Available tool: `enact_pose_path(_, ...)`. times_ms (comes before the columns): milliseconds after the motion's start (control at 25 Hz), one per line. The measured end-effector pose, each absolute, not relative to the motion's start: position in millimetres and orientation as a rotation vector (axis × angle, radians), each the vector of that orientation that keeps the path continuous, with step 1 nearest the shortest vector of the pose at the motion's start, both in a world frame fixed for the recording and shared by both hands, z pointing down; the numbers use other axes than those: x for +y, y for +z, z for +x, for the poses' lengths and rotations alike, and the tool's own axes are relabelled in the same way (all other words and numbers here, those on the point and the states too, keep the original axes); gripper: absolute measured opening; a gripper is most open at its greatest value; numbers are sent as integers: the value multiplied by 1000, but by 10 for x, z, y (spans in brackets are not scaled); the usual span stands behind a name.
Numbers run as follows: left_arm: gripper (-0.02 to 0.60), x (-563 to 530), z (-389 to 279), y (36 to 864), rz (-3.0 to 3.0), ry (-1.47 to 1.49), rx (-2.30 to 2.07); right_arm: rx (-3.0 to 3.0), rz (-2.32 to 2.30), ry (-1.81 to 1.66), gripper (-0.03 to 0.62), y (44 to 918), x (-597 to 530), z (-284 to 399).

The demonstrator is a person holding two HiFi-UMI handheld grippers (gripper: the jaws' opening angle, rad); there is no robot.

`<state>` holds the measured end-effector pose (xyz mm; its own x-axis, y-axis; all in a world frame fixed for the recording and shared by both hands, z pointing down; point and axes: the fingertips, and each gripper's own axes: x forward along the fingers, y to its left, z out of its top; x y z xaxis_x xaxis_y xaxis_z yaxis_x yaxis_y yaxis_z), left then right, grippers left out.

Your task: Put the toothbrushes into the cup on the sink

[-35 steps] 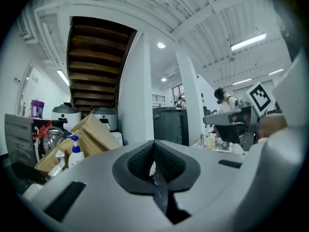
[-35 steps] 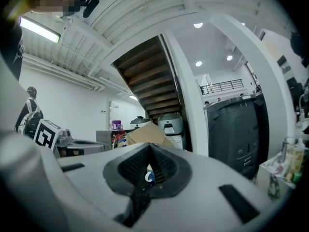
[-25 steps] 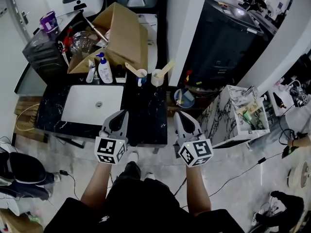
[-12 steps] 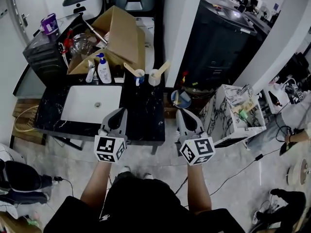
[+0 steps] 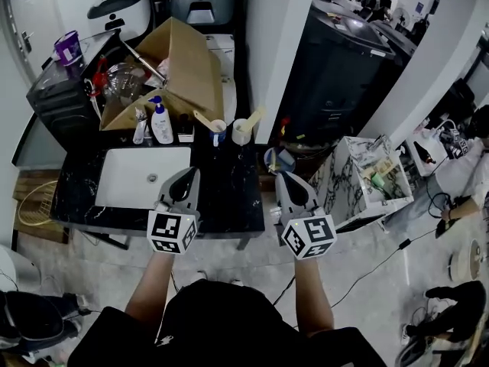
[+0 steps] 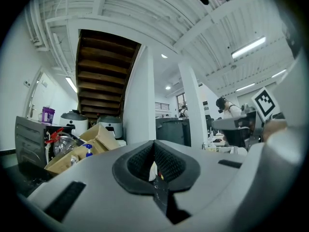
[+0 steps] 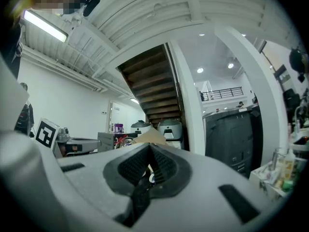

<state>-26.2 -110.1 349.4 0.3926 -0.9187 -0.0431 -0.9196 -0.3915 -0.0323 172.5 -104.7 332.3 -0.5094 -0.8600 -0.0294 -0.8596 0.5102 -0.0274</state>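
Toothbrushes (image 5: 203, 119): two tan handles, one in each cup, leaning outward away from each other. First cup (image 5: 218, 128) and second cup (image 5: 241, 133) stand side by side at the back edge of the black counter (image 5: 229, 197). Both sit ahead of the left gripper (image 5: 187, 177), slightly to its right. From the right gripper (image 5: 285, 179) they are ahead and to the left, well apart from both.

Both grippers' jaws are closed, pads together, nothing between them. Bare counter lies open between the left gripper and the cups. The sink basin (image 5: 141, 176) is just left of the left gripper. In the head view the right gripper shows past the counter's right edge, near a marbled box (image 5: 359, 186). A cardboard box (image 5: 179, 67) and a pump bottle (image 5: 161, 121) crowd the back left, and a white pillar (image 5: 267, 44) rises behind the cups.
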Motion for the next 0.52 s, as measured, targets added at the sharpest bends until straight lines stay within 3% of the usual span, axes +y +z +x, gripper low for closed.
enact_pose_path(520, 3, -1317, -460, 3538, -2619, 19, 1657, 2676, -1601, -27, 2, 3365, -1147, 1560)
